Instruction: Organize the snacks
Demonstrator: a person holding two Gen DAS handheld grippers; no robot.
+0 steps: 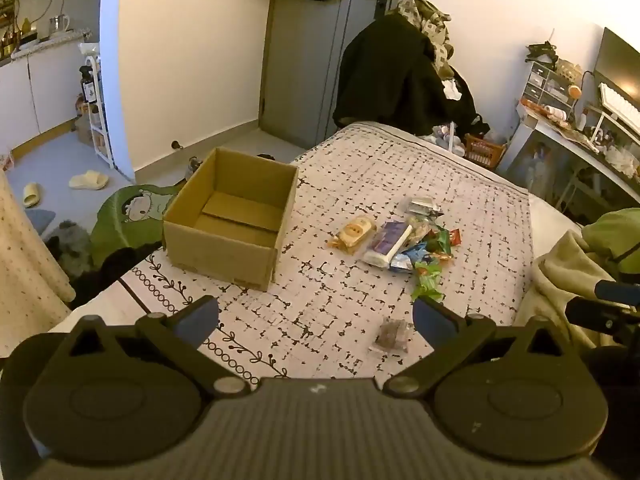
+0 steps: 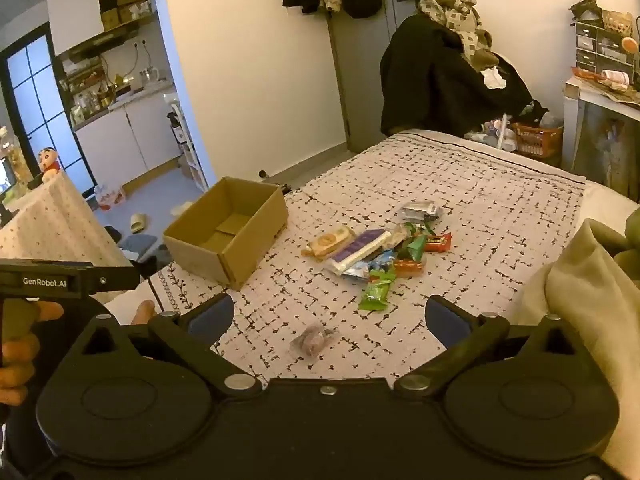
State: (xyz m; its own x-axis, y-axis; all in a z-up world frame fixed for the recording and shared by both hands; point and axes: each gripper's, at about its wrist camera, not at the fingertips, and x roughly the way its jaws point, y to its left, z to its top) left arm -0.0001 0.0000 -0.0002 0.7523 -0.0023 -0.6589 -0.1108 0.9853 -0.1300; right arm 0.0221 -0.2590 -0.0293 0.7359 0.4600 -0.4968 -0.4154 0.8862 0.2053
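Note:
An empty open cardboard box [image 1: 224, 216] [image 2: 224, 232] sits on the patterned bedspread at the left. To its right lies a pile of snack packets [image 1: 400, 240] [image 2: 380, 248], with an orange biscuit pack, a purple-white bar and a green wrapper [image 2: 376, 292] among them. One small clear packet with dark contents [image 1: 390, 336] [image 2: 314, 340] lies apart, nearest to me. My left gripper [image 1: 316, 316] is open and empty, short of the box and the pile. My right gripper [image 2: 328, 316] is also open and empty, with the small packet just ahead between its fingers' line.
The bed's left edge [image 1: 132, 280] drops to a floor with slippers and a green cushion [image 1: 132, 216]. A beige blanket [image 2: 588, 280] is heaped at the right. A chair piled with dark clothes [image 1: 400, 76] stands past the bed's foot. A hand [image 2: 20, 344] holds the left gripper's handle.

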